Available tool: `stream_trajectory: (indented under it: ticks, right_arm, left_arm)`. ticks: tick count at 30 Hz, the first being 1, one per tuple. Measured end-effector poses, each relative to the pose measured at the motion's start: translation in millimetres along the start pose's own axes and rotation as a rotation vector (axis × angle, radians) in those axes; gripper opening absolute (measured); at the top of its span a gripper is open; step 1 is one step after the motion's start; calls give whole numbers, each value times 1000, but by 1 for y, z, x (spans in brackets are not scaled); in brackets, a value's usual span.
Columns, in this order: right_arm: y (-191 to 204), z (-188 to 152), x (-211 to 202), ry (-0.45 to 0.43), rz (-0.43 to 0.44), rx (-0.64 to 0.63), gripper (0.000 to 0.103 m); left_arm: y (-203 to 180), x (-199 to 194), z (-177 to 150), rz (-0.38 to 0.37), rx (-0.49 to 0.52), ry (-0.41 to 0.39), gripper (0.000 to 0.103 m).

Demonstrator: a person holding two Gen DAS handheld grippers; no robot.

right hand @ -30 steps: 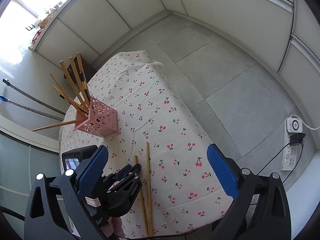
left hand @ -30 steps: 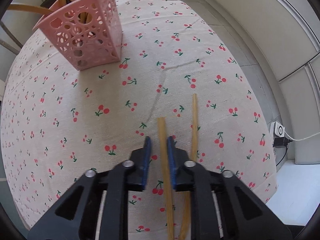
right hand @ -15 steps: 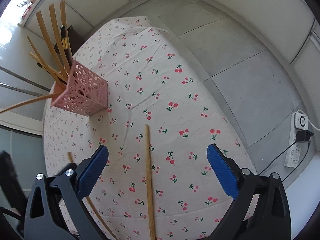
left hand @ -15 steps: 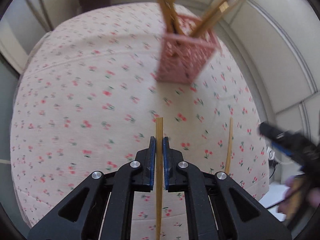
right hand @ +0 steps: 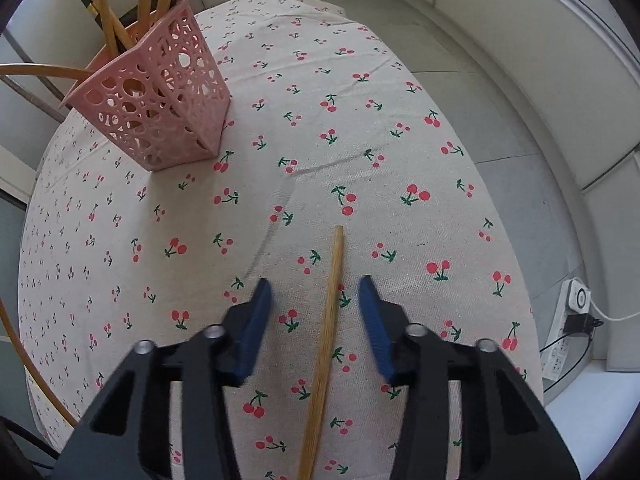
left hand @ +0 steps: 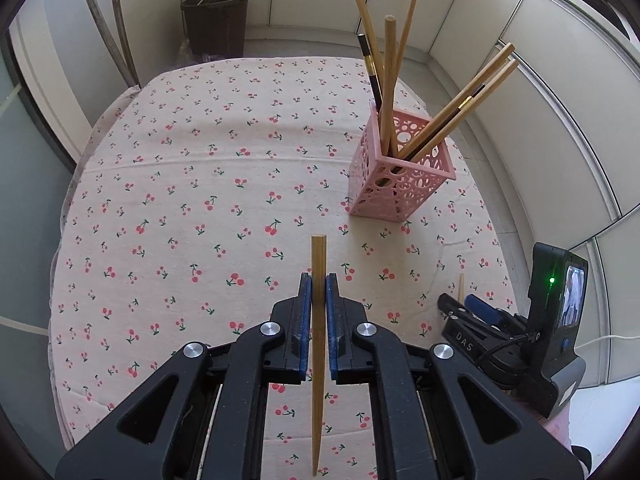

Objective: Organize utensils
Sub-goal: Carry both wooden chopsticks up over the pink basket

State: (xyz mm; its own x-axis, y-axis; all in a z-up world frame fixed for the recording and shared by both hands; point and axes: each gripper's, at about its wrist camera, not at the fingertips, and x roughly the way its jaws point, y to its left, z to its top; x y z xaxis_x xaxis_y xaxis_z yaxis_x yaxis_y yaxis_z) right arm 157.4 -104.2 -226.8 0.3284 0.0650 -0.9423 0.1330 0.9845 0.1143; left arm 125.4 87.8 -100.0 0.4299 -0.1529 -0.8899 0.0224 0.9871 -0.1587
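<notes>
Two hand-held grippers, left (left hand: 318,292) clamping chopstick (left hand: 318,264), right (right hand: 315,300) closing, unclenched around second chopstick (right hand: 326,332), its lower end cut off

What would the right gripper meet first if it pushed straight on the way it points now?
Probably the bamboo chopstick lying on the cherry tablecloth: it runs between the right gripper fingers, whose jaws have just been closing but don't yet touch it. How much height remains is unclear.

Looked like a home room: table under cherry-print cloth (left hand: 224,168), pink perforated plastic chopstick holder (left hand: 394,184), dark woven wastebasket (left hand: 218,22), white panelled walls (left hand: 532,92), grey tiled floor (right hand: 508,128), white power strip (right hand: 568,320).
</notes>
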Motion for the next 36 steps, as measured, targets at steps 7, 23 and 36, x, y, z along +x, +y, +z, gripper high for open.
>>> stream_trajectory:
  ticks: [7, 23, 36]
  right_arm:
    - [-16, 5, -2, 2, 83, 46, 6]
    - [-19, -6, -114, -247, 234, 0, 6]
    - [-12, -7, -204, -429, 350, -48, 6]
  left_arm:
    - [4, -5, 2, -2, -17, -17, 7]
    - [8, -66, 10, -69, -25, -168, 7]
    - [13, -125, 10, -105, -17, -301, 7]
